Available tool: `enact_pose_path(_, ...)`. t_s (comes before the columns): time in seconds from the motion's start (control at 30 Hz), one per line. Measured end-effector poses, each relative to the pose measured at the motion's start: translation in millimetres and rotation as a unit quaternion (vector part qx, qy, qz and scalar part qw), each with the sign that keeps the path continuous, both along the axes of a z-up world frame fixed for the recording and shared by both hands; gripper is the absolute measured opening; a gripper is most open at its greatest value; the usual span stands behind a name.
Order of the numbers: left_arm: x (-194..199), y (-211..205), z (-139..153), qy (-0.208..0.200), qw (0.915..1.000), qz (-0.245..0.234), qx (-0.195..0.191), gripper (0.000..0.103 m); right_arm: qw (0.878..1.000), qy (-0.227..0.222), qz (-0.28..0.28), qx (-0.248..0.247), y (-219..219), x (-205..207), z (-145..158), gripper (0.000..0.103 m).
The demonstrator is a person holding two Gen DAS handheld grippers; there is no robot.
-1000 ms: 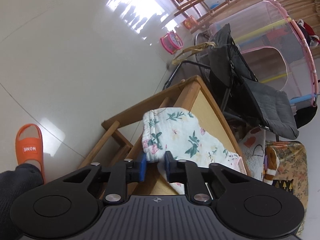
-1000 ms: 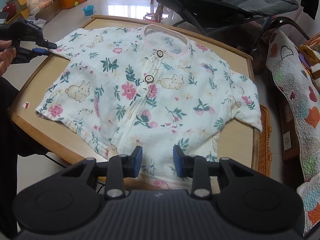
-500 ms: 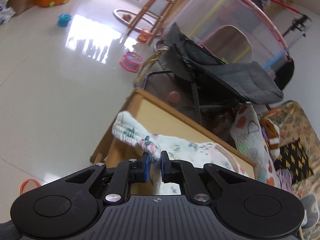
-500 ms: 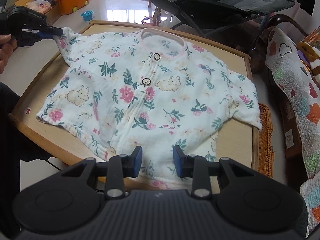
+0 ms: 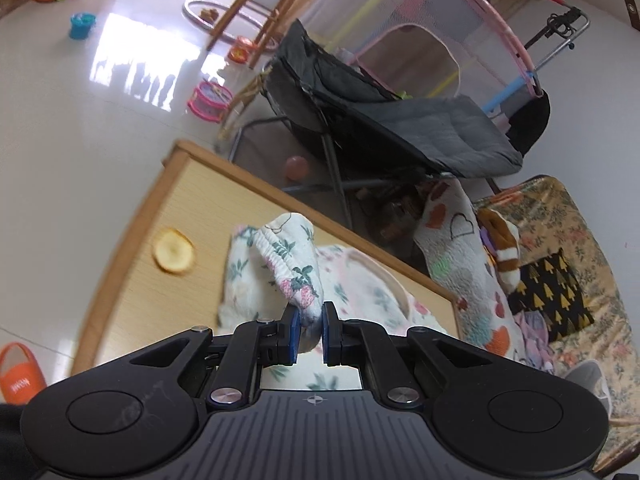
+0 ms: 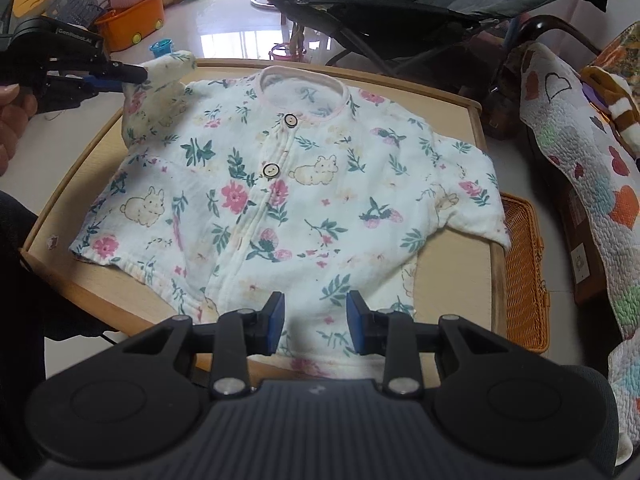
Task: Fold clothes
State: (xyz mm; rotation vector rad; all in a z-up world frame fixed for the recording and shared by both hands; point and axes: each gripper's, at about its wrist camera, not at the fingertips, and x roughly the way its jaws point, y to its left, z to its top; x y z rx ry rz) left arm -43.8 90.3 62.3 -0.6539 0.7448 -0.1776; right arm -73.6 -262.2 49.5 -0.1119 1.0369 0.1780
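Observation:
A white floral baby shirt (image 6: 280,200) with two buttons lies face up on a wooden table (image 6: 452,280). My left gripper (image 5: 308,334) is shut on the cuff of the shirt's left sleeve (image 5: 292,264) and holds it lifted above the table. In the right wrist view the left gripper (image 6: 132,76) shows at the far left with the sleeve (image 6: 160,92) raised and turned inward. My right gripper (image 6: 316,326) is open and empty, just above the shirt's bottom hem near the front edge.
A dark folding recliner (image 6: 420,4) stands behind the table. A quilted throw (image 6: 580,152) and an orange wicker basket (image 6: 524,272) are on the right. A round pale sticker (image 5: 174,256) is on the tabletop. Toys and an orange bin (image 6: 136,20) lie on the floor.
My left gripper closed on the sleeve cuff, lifted it off the table and carried it inward over the shirt. The right gripper has stayed in place.

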Motion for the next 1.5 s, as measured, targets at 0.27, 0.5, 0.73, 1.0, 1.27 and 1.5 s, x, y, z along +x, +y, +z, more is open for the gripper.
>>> enact_pose_path(0.27,-2.5,-30.0,-22.9,0.022,0.9996,-0.007,-0.017,0.01,1.0,0.003,-0.01,0.003,-7.0,-2.4,-0.8,0.033)
enact_pose_path(0.5,-0.2,-44.4,-39.1,0.041,0.9987,-0.026,-0.012,0.01,1.0,0.008,-0.009,0.003,-6.4,-2.4,-4.3,0.033)
enact_pose_path(0.73,7.5,-52.9,-50.2,0.065,0.9957,-0.06,0.025,0.011,1.0,0.012,-0.012,0.008,-7.2,-3.6,-6.5,0.033)
enact_pose_path(1.0,25.5,-79.0,-39.7,0.055,0.9797,-0.133,0.139,0.012,0.999,0.016,-0.021,0.018,-12.8,-4.0,-10.5,0.033)
enact_pose_path(1.27,36.1,-102.8,-27.4,0.046,0.9538,-0.182,0.235,0.017,0.999,0.021,-0.029,0.029,-17.5,-4.5,-14.2,0.033)
enact_pose_path(1.5,30.1,-140.5,-18.0,0.01,0.8793,-0.263,0.397,0.023,0.999,0.027,-0.031,0.035,-19.0,-3.8,-17.6,0.033)
